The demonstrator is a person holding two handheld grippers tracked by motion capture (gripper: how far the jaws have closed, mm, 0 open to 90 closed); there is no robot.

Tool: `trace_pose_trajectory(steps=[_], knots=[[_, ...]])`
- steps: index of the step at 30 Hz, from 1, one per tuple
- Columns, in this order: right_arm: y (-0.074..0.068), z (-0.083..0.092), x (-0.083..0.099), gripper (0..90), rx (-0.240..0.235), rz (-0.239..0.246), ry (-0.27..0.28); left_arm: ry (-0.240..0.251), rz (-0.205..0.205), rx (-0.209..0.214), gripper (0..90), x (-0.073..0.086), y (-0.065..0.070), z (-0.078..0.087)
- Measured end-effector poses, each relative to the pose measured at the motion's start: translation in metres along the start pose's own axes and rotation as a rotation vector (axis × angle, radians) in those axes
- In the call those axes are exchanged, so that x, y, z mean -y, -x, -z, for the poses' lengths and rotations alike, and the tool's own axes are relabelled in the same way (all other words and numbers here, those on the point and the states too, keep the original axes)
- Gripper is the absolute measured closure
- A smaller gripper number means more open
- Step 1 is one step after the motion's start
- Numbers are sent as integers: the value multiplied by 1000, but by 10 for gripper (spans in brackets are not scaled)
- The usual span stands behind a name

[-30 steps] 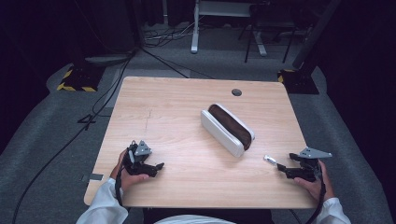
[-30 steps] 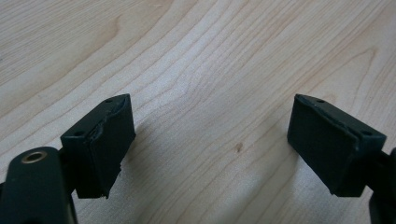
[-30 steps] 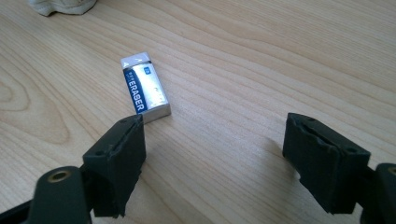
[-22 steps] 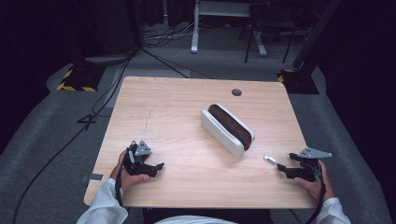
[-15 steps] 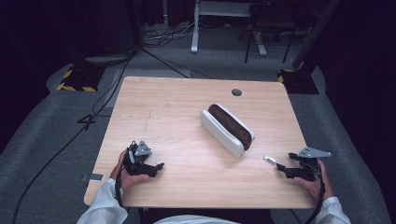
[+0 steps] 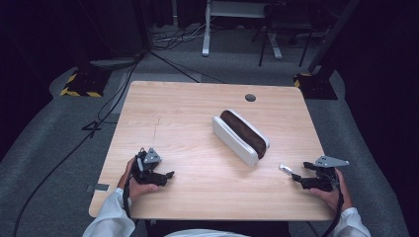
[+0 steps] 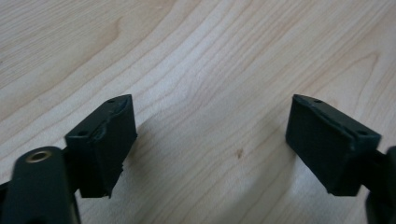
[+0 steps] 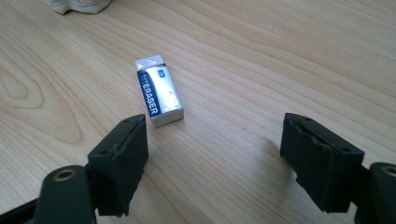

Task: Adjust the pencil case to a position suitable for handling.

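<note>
A white pouch with a dark brown open top lies slantwise in the middle of the wooden table. A small eraser in a blue and white sleeve lies flat near the front right. My right gripper rests low just behind it, open, its jaws having just closed a little with nothing between them; the eraser lies just beyond the left jaw's tip. My left gripper rests at the front left, open over bare wood, its jaws likewise just closing slightly on nothing.
A round cable hole sits near the table's far edge. A corner of the pouch shows at the top left of the right gripper view. Cables and stand feet lie on the floor beyond the table.
</note>
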State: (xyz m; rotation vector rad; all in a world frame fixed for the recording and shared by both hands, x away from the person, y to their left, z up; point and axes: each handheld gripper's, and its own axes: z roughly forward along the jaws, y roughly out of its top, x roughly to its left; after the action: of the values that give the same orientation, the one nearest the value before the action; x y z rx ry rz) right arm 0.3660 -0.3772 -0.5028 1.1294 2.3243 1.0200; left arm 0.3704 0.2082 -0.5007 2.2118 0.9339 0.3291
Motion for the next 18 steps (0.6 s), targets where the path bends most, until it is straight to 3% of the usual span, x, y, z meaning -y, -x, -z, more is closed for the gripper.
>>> trace_pose_trajectory(steps=[1,5,8,9,12,18], knots=[[0,0,0,241,0,0,0,0,0,0,185,0,0,0],[0,0,0,245,-2,-2,2,56,-25,71,182,-21,-1,-1],[0,0,0,247,-5,-6,6,93,-51,85,178,-42,0,-2],[0,0,0,247,-5,-6,6,93,-51,85,175,-42,0,-2],[1,0,1,251,-9,-7,9,138,-122,119,175,-77,8,-4],[1,0,1,250,-9,-6,8,179,-199,168,174,-128,18,-17]])
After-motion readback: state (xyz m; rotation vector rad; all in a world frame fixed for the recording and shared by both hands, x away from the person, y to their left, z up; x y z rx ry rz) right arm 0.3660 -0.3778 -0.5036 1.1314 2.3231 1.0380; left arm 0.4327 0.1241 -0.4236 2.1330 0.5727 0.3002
